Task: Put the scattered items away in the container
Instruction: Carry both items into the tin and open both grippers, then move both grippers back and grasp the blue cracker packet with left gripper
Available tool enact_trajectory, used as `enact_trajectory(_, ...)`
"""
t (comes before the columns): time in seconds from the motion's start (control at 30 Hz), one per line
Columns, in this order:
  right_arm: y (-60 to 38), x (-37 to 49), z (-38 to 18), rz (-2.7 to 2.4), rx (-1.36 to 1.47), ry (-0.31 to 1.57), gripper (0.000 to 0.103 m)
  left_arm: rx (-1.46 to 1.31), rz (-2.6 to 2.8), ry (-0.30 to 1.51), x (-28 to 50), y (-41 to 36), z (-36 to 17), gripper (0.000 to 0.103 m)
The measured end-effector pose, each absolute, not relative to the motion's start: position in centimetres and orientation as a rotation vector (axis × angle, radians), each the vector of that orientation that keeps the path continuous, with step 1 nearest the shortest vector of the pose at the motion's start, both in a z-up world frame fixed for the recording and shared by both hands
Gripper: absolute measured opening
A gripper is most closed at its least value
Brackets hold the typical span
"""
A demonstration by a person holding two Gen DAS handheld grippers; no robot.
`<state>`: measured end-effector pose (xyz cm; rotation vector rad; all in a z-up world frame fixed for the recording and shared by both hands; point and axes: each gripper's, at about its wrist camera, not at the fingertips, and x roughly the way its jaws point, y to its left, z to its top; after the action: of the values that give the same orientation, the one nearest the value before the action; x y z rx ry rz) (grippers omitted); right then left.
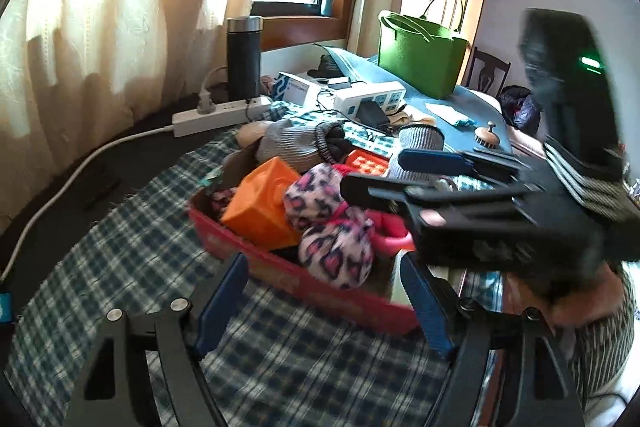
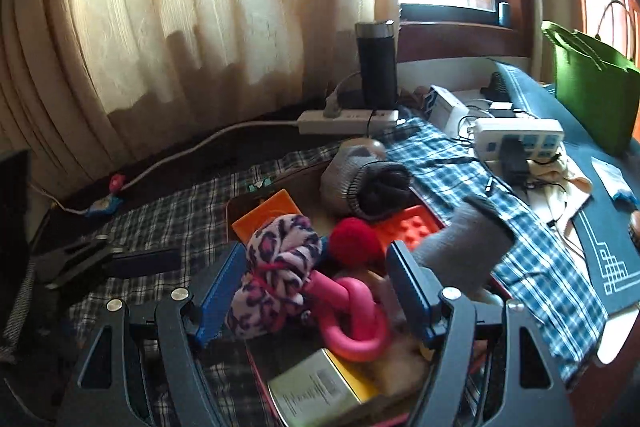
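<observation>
Left wrist view: the left gripper [image 1: 324, 303] fills the bottom of the frame, its blue-padded jaws spread apart with nothing between them, above the blue-and-white checked cloth [image 1: 132, 267]. Just above it, at centre, sits the shallow red cardboard box [image 1: 280, 267], already heaped with an orange plastic block [image 1: 260, 211], a pink-and-black leopard-print fabric bundle [image 1: 324, 227], an orange studded brick [image 1: 366, 163] and a grey ribbed knit sock [image 1: 292, 143]. The right gripper [image 1: 396, 175] reaches in from the right edge, blurred, its jaws parted over the box and empty. At upper centre stand a black steel-capped flask [image 1: 244, 55] and a white power strip [image 1: 220, 113]; a green felt tote bag [image 1: 420, 55] is at upper right.

Right wrist view: the right gripper [image 2: 316, 295] stands open at bottom centre, directly over the box contents; the leopard bundle [image 2: 276, 267] and pink plastic chain links [image 2: 352, 323] lie between its pads without being pinched. A red ball of yarn [image 2: 354, 239] lies just above, a grey knit sock [image 2: 460, 247] to the right. The left gripper [image 2: 120, 263] shows at middle left.
</observation>
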<state>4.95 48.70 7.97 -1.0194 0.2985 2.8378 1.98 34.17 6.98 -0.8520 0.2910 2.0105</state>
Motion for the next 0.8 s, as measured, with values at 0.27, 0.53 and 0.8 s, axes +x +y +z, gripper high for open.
enact_trajectory(0.27, 48.1, 3.0, 5.8, 2.669, -1.116, 0.135, 0.076, -0.929, 2.095, 0.198, -0.5, 28.6, 6.6, 0.080)
enact_trajectory(0.53, 47.7, 2.9, 6.0, 2.599, -1.125, 0.065, 0.076, -1.010, 2.172, 0.058, -3.2, 22.9, 5.8, 0.080)
enact_trajectory(0.8, 44.4, 4.1, 9.7, 2.719, -0.951, 0.144, 0.076, -1.104, 2.327, -0.037, -6.9, 16.0, 4.5, 0.080)
